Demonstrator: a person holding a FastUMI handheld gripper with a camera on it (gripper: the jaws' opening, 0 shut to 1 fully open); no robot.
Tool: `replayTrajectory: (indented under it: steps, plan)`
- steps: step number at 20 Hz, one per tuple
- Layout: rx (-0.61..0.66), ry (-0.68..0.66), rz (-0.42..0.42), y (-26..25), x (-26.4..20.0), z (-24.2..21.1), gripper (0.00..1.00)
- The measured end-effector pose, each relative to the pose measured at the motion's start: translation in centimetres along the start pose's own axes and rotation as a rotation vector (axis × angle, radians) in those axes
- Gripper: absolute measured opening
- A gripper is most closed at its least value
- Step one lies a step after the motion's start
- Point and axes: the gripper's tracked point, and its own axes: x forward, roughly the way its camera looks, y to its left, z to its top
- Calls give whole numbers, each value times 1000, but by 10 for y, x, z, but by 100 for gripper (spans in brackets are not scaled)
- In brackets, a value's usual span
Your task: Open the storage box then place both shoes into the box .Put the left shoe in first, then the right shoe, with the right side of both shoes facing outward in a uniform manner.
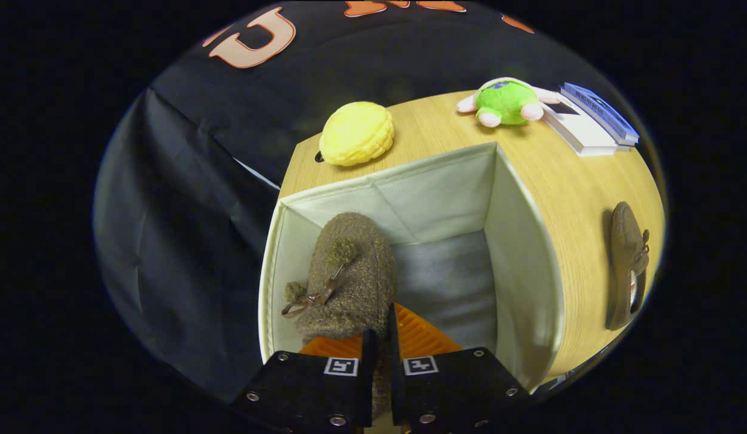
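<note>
A brown fuzzy shoe (349,271) with a small bow hangs toe-forward inside the open white fabric storage box (518,241), over its left half. My gripper (381,337) is shut on the shoe's heel rim, both fingers pressed close on it. The box stands on a wooden table (578,199), and its grey floor shows to the right of the held shoe. The second brown shoe (626,265) lies on the table to the right of the box, outside it.
Beyond the box, a yellow plush toy (355,134) sits at the table's far left corner. A green plush toy (506,102) and a stack of books (593,120) lie at the far right. The table's left edge drops to black cloth.
</note>
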Motion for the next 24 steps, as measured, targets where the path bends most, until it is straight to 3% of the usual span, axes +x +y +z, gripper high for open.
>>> replayTrajectory:
  steps: [2, 5, 9, 13, 18, 20, 24]
  plan:
    - [-30, 11, 5, 1, -5, -4, 22]
    - [-78, 48, 48, 5, -14, -16, 28]
    - [-123, -46, 169, 18, -44, 3, 40]
    - [-199, -123, 180, -7, -87, 13, 57]
    - [-280, -222, 116, -75, -148, 17, 87]
    - [-286, -247, 67, -113, -159, 24, 94]
    - [-262, -237, -28, -189, -162, 23, 98]
